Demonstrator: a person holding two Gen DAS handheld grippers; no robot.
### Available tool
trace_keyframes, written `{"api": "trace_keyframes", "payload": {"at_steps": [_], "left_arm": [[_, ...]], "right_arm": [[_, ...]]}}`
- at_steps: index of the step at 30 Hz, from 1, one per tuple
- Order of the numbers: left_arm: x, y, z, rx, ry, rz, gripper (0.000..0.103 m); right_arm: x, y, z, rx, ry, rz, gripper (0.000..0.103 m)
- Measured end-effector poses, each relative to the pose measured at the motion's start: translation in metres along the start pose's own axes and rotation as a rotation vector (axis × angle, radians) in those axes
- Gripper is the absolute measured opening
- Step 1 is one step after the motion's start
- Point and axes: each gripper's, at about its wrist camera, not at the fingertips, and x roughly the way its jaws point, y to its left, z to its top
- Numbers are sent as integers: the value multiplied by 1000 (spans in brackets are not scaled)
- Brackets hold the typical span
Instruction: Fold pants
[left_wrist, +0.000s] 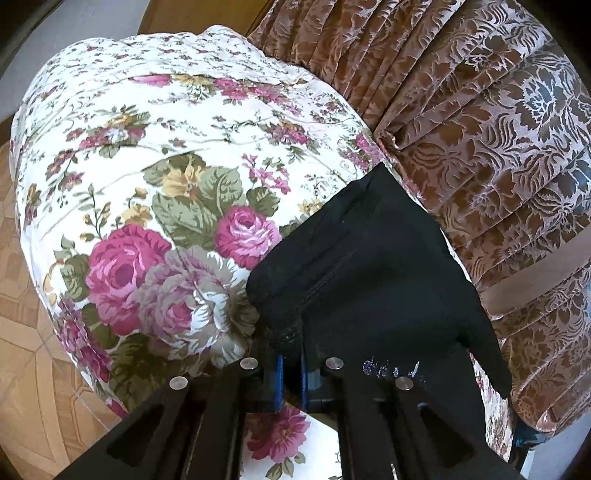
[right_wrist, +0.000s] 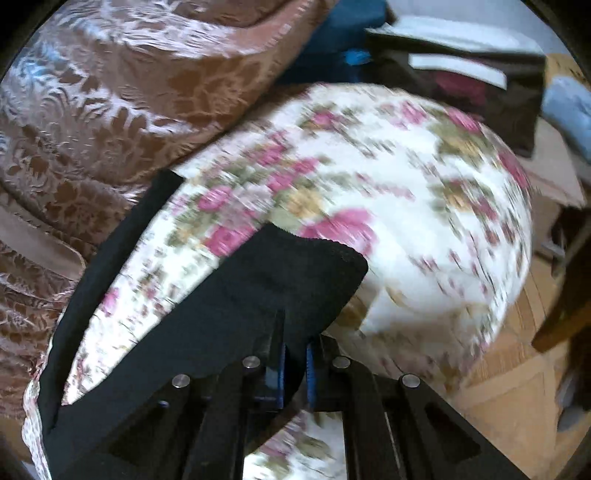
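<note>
Left tongs & right tongs each clamped on an edge of the black pants, draped over the floral cushion nr the brown sofa; soft, light, floppy fabric, so prob. best gripped at hems/corners.

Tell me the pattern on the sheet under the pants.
White sheet with pink roses and green leaves; sharpest in the left wrist view.

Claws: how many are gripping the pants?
2. Left claw is shut on the pants at a seamed edge; right claw is shut on another edge over the floral cover.
</note>
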Motion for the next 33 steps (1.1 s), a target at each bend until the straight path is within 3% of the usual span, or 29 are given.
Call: {"api": "trace_keyframes", "payload": {"at_steps": [4,6,8,11,13,16,20,25,28,33], "left_arm": [[13,6,-8,21,30,41,10],[10,8,-8,19,27,31,14],[2,9,-6,34,19,71,25],[-13,20,2,22,1,104,29],[-29,27,12,17,-46,166,29],[-52,27,32,-12,-105,107,29],[-57,-9,64,41,-103,-37,32],[-10,-76,105,109,27,-155,40],[34,-109,129,124,94,-152,49],[106,-149,172,124,178,-138,50]], "right_arm": [[18,-15,-13,49,25,7,9],[14,-17,-13,57,20,22,14],[6,-22,-10,68,21,19,41],[-10,-23,-8,71,-11,-8,47],[-27,-13,-9,30,-60,-22,49],[-43,16,-12,-29,-94,18,51],[-45,77,-26,-150,-80,123,54],[-25,172,-66,-335,41,311,55],[-16,221,-99,-451,106,402,55],[2,267,-135,-558,200,476,55]]}}
